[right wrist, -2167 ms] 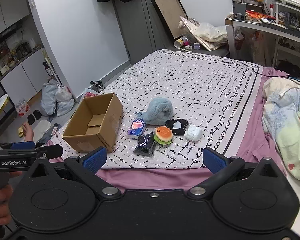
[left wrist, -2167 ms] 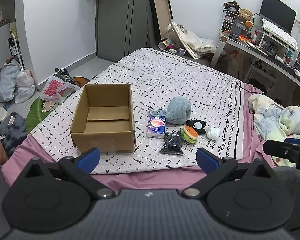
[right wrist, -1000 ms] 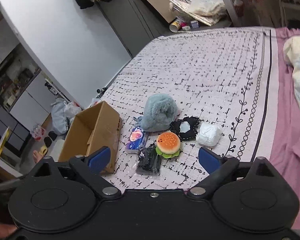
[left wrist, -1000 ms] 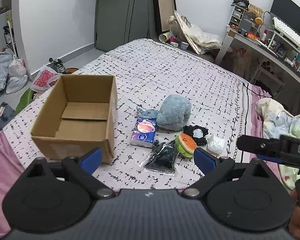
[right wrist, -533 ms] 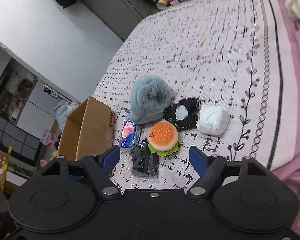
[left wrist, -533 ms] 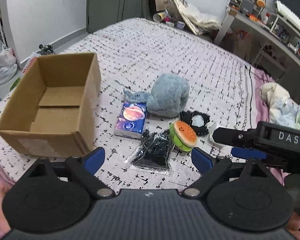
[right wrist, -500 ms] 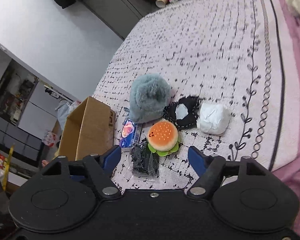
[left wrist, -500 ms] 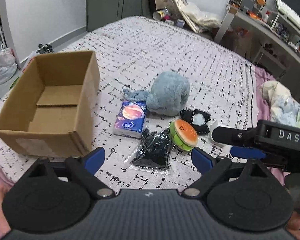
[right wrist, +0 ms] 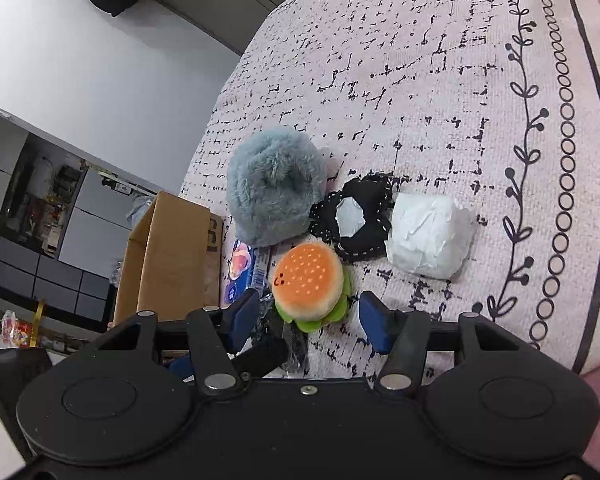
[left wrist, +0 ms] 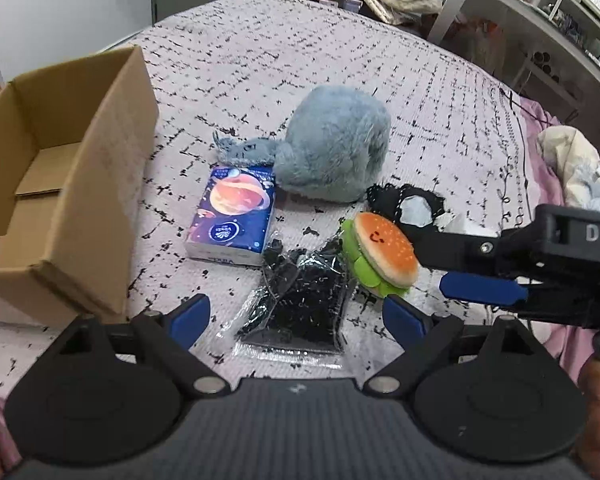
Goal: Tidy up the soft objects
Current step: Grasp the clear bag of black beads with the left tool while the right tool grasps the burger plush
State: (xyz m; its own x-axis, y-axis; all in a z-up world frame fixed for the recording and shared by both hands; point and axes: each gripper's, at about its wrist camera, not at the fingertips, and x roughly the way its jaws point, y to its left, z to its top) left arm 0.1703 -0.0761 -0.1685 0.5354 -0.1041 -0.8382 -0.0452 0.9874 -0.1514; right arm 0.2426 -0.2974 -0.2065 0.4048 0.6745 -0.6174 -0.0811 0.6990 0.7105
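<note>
In the left wrist view, the left gripper (left wrist: pixel 296 316) is seen with its jaws spread wide, nothing held between them; a clear packet of black items (left wrist: pixel 300 300) lies on the patterned bedspread (left wrist: pixel 420 92) directly between the blue fingertips (left wrist: pixel 190 316). Just beyond the packet, a tissue pack printed with a planet (left wrist: pixel 233 220) is laid flat, and a fluffy grey-blue plush (left wrist: pixel 332 148) is set behind it, touching its far edge. A burger plush (left wrist: pixel 380 254) is leaned on its side against the packet's right edge. A black lace-edged piece (left wrist: pixel 408 206) is placed behind the burger. An open cardboard box (left wrist: pixel 60 184) is stood at the left, near the tissue pack. The right gripper (left wrist: pixel 456 270) is reached in from the right, its upper finger close to the burger plush.

In the right wrist view, the right gripper (right wrist: pixel 308 316) is seen released, its jaws apart on either side of the burger plush (right wrist: pixel 308 276), with no contact made out. The grey-blue plush (right wrist: pixel 272 188) is seen beyond it, with the black lace-edged piece (right wrist: pixel 356 216) and a white crumpled bundle (right wrist: pixel 428 232) side by side to the right. The cardboard box (right wrist: pixel 168 256) is stood at the left, the tissue pack (right wrist: pixel 244 268) beside it.
</note>
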